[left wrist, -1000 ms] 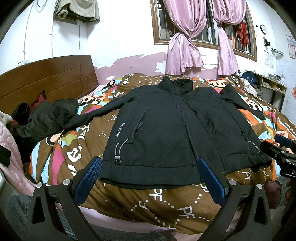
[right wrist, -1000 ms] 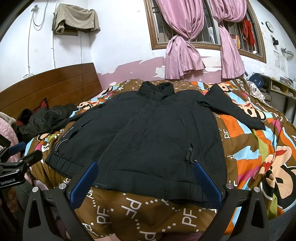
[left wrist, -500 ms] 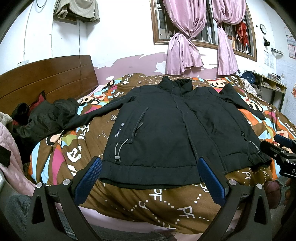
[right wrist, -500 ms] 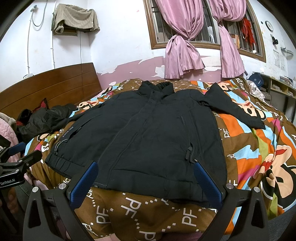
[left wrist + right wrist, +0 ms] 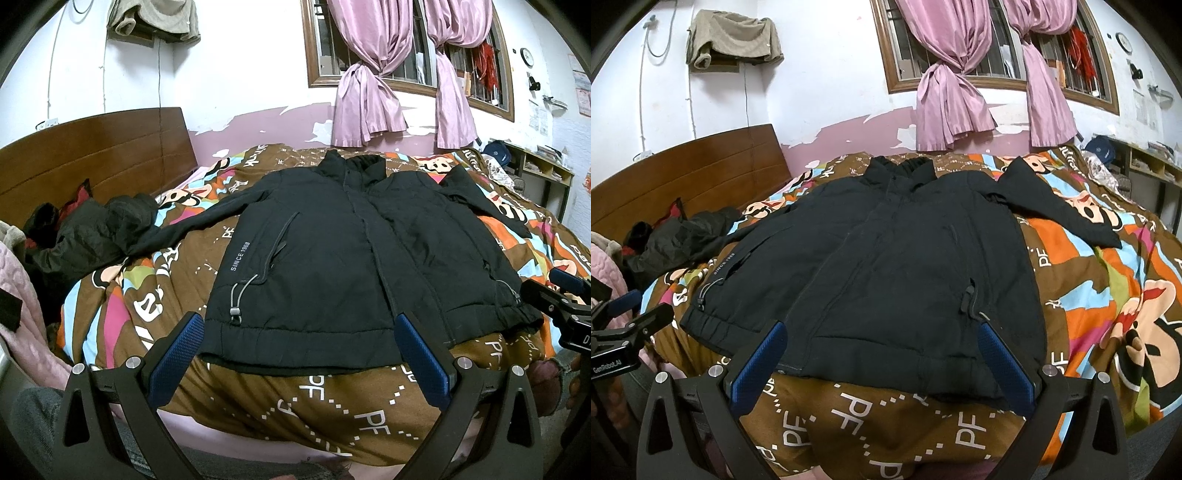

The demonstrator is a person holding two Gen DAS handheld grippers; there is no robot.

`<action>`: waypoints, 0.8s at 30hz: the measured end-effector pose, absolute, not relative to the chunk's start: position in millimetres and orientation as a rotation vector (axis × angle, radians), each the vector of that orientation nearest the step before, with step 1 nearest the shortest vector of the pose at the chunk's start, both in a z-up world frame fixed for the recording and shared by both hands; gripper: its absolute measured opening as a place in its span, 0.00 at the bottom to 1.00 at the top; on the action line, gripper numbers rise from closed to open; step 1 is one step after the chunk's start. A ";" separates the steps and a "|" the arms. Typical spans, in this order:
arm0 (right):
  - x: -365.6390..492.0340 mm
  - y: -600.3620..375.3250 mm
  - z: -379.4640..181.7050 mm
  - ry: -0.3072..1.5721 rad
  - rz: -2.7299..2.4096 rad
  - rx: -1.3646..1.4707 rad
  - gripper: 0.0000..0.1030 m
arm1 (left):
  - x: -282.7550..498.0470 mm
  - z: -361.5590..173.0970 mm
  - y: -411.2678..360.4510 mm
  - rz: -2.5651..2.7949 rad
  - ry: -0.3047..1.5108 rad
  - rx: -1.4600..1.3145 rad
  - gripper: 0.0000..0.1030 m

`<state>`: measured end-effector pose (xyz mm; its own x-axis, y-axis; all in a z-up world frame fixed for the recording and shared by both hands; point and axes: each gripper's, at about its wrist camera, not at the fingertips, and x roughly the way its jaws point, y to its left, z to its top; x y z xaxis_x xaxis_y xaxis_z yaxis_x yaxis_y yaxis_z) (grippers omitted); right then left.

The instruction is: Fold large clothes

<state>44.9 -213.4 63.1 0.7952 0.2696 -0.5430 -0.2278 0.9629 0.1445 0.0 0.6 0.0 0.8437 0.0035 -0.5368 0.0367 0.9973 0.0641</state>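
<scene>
Nothing shifted since earlier. Black jacket (image 5: 354, 258) spread flat mid-frame, ready for folding; left gripper (image 5: 299, 354) and right gripper (image 5: 882, 363) hovering, jaws spread, empty.

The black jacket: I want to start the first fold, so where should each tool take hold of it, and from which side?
Probably the sleeve ends. The black jacket lies flat, front up, sleeves spread. The left tool could come in from the left for the left sleeve; the right tool from the right for the right sleeve.
</scene>
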 end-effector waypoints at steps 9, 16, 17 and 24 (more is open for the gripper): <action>54.2 -226.0 90.6 0.568 0.201 0.095 1.00 | 10.2 1.4 7.7 -0.049 0.583 0.030 0.98; 104.2 -267.7 138.6 0.630 0.191 0.152 1.00 | 43.9 40.1 -2.8 -0.106 0.566 0.033 0.98; 113.7 -274.1 143.1 0.644 0.178 0.152 1.00 | 51.9 46.8 -5.0 -0.111 0.568 0.035 0.98; 181.2 -340.8 180.4 0.749 -0.002 0.184 1.00 | 106.0 76.9 -18.8 -0.113 0.568 0.053 0.98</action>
